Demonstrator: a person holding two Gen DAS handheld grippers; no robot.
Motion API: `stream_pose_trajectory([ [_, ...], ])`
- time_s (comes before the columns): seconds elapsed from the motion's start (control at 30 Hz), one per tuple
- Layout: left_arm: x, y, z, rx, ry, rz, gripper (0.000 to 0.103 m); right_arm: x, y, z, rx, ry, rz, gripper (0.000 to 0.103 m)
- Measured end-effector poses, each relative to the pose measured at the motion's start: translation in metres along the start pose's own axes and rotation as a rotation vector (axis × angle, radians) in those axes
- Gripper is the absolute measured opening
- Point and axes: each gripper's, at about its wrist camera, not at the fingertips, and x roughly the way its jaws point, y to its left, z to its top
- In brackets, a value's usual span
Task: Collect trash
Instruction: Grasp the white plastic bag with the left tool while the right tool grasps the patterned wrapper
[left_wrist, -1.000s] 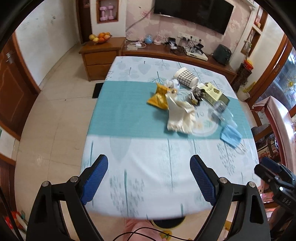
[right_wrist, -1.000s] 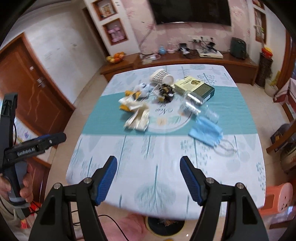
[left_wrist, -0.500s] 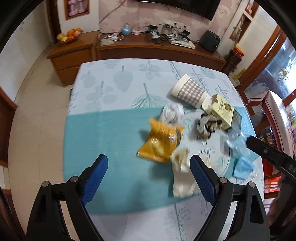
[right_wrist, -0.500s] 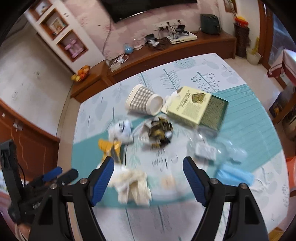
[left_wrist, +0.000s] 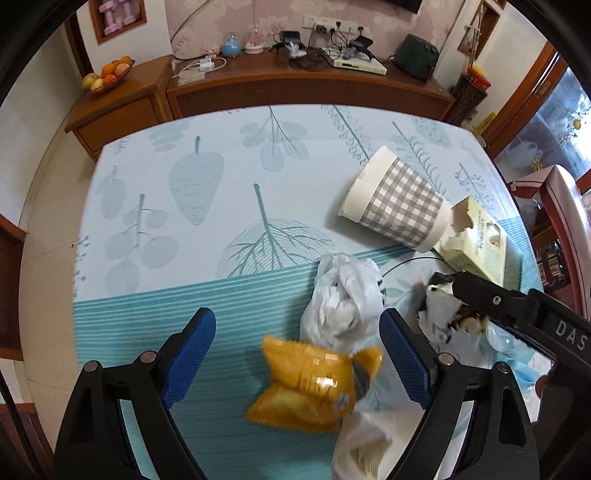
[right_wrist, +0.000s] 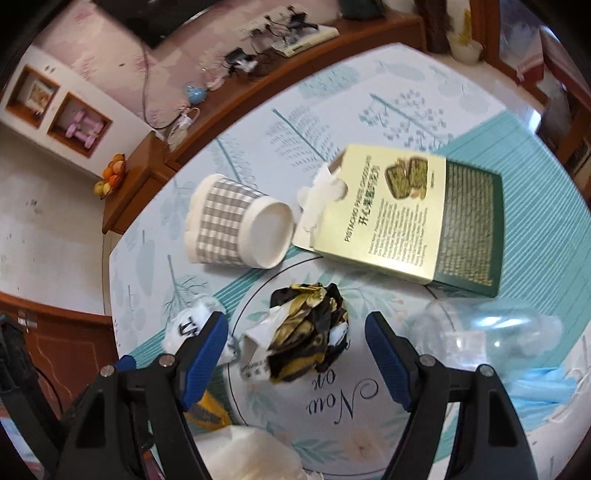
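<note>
1. While the left gripper (left_wrist: 297, 350) hung over the teal band of the tablecloth (left_wrist: 207, 192), its blue jaws stood wide apart and gripped nothing; the yellow snack wrapper (left_wrist: 310, 384) lay on the cloth between and just below them.
2. Just beyond that wrapper, a crumpled white plastic bag (left_wrist: 341, 295) rested on the cloth, near the right jaw.
3. Farther right, a checked paper cup (right_wrist: 236, 225) lay tipped on its side, its rim touching the torn flap of a green-and-cream box (right_wrist: 406, 218).
4. Below those, the right gripper (right_wrist: 295, 354) had just been opening; its jaws straddled a black-and-gold crumpled wrapper (right_wrist: 306, 332) without pressing on it.
5. At the far right, a clear plastic bottle (right_wrist: 491, 332) lay beside a blue face mask (right_wrist: 539, 387).
</note>
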Motion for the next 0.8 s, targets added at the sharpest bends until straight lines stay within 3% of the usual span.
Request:
stream_pose_trajectory([
  [0.07, 0.008, -0.002, 0.003, -0.002, 0.008, -0.012, 0.089, 0.006, -0.002, 0.000, 0.003, 0.009, -0.009, 0.077],
  [0.13, 0.017, -0.005, 0.005, -0.004, 0.014, -0.032, 0.083, 0.011, -0.002, -0.001, -0.004, 0.016, -0.019, 0.077],
  [0.2, 0.026, -0.007, 0.007, -0.006, 0.035, -0.068, 0.060, 0.013, 0.000, -0.002, -0.014, 0.016, -0.011, 0.073],
  [0.23, 0.029, -0.008, 0.007, -0.009, 0.046, -0.082, 0.052, 0.012, 0.000, -0.004, -0.017, 0.018, -0.004, 0.064],
  [0.27, 0.033, -0.010, 0.007, -0.006, 0.057, -0.092, 0.035, 0.013, 0.001, -0.005, -0.017, 0.020, -0.001, 0.064],
  [0.53, 0.016, -0.015, -0.005, 0.016, -0.006, -0.141, 0.027, -0.002, 0.000, -0.014, -0.048, -0.003, 0.023, 0.059],
  [0.8, -0.041, -0.012, -0.024, -0.014, -0.090, -0.177, 0.027, -0.051, 0.003, -0.034, -0.075, -0.065, 0.125, 0.059],
])
